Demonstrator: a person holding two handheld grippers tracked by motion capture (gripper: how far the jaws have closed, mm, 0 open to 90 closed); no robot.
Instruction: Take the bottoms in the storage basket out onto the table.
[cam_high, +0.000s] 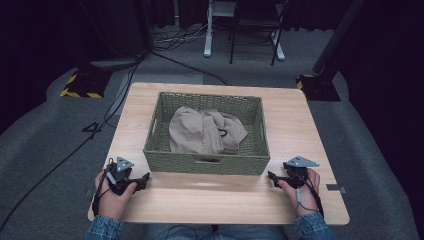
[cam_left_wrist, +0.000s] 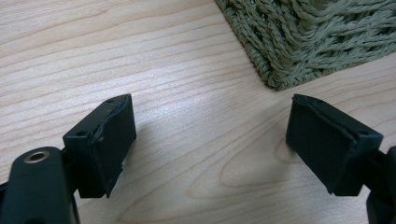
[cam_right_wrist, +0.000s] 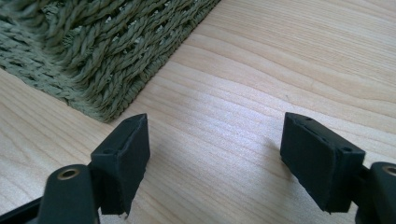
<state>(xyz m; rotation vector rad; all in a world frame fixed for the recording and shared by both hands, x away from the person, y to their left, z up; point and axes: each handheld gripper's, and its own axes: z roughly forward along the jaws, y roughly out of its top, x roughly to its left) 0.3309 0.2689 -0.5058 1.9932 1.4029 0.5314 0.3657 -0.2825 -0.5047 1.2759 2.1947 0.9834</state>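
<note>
Both hands rest on the near edge of the worktop (cam_high: 150, 200), one at each front corner of the green woven basket (cam_high: 206, 165). The left gripper (cam_high: 141, 181) sits low on the wood with its jaws spread and nothing between them; its own view looks past them at the basket's corner (cam_left_wrist: 299, 51) just ahead. The right gripper (cam_high: 272, 176) is the same: jaws spread wide, empty, close to the opposite corner (cam_right_wrist: 107, 60).

Inside the basket lies a crumpled beige garment (cam_high: 205, 131), heaped in the middle and reaching toward the near wall, with a small dark loop showing on top.

To me this looks like the very start: nothing is gripped yet, and the cloth is untouched. The next move, I would judge, calls for lifting a gripper over the near rim and coming down on a fold of the fabric, clear of the wicker wall.
</note>
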